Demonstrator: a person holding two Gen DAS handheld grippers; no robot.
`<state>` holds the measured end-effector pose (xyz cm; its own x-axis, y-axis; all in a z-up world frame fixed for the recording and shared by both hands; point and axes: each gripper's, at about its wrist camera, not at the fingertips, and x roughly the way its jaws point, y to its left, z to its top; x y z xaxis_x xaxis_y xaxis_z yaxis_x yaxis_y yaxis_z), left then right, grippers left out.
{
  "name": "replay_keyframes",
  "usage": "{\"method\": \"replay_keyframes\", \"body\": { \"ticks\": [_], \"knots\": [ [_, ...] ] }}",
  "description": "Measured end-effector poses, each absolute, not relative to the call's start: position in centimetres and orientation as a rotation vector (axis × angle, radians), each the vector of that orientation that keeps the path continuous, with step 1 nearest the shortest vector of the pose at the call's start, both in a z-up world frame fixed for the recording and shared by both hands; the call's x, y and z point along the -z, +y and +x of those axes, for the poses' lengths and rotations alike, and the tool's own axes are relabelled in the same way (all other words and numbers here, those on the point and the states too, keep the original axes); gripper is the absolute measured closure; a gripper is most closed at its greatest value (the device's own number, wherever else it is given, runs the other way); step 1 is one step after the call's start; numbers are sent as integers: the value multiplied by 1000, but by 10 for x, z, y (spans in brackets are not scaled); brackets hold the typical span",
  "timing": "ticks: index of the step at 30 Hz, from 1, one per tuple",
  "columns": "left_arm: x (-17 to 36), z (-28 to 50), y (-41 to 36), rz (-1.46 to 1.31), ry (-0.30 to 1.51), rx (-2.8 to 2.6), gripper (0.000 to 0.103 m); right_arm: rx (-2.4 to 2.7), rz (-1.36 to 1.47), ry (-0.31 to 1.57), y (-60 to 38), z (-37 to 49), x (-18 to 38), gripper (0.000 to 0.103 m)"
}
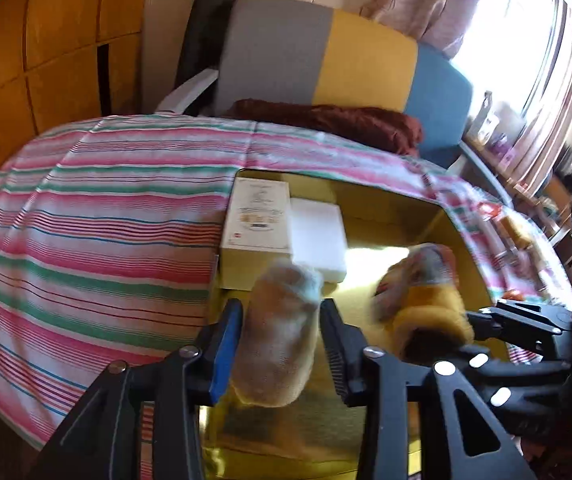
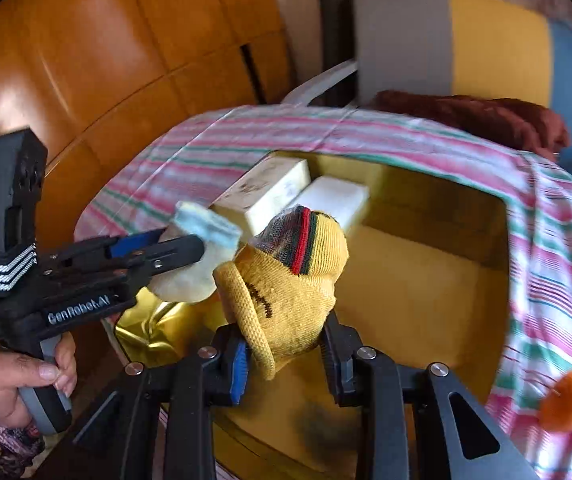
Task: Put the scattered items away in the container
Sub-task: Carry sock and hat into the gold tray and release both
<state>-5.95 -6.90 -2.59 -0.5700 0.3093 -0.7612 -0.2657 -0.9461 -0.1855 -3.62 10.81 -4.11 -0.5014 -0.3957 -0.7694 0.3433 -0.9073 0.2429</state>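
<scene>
My left gripper (image 1: 281, 336) is shut on a pale beige sock (image 1: 278, 332) with a light blue cuff, held over the near left part of the yellow box (image 1: 458, 240). It also shows in the right wrist view (image 2: 190, 248) with the pale sock (image 2: 202, 252). My right gripper (image 2: 286, 344) is shut on a yellow sock (image 2: 290, 280) with red and green stripes, held over the same box (image 2: 426, 292). The yellow sock shows in the left wrist view (image 1: 426, 296) too. A white printed carton (image 1: 256, 216) and a white block (image 1: 318, 236) lie in the box's far left corner.
The box sits on a pink, green and white striped cloth (image 1: 86, 220). An orange item (image 2: 566, 400) lies on the cloth at the right. A grey, yellow and blue chair (image 1: 326, 52) with a dark red cloth (image 1: 326, 118) stands behind. Wooden cabinets (image 2: 106, 60) are at the left.
</scene>
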Motion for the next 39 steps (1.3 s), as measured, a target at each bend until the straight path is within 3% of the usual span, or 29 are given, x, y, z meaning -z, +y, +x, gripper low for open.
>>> {"method": "replay_keyframes", "body": {
  "ticks": [6,10,16,24,29,36,39],
  "knots": [
    [11,-56,-77,-1175,-120,-2588,44,2360,1271,-56,86,-47,56,54],
    [4,-53,-82,-1127,-155,-2645,44,2409,1239,-115,106,-33,48,51],
    [0,-46,-79,-1093,-165,-2671,44,2501,1300,-151,124,-27,47,52],
    [-5,-40,-84,-1087,-155,-2713,44,2448,1463,93,107,-28,63,65],
    [-4,-37,-91,-1095,-235,-2709,44,2345,1435,169,75,-43,70,80],
    [-7,-29,-83,-1072,-233,-2703,43,2384,1376,23,75,-73,70,80],
    [-9,-26,-75,-1048,-251,-2682,43,2383,1319,-110,98,-60,56,65]
  ]
}}
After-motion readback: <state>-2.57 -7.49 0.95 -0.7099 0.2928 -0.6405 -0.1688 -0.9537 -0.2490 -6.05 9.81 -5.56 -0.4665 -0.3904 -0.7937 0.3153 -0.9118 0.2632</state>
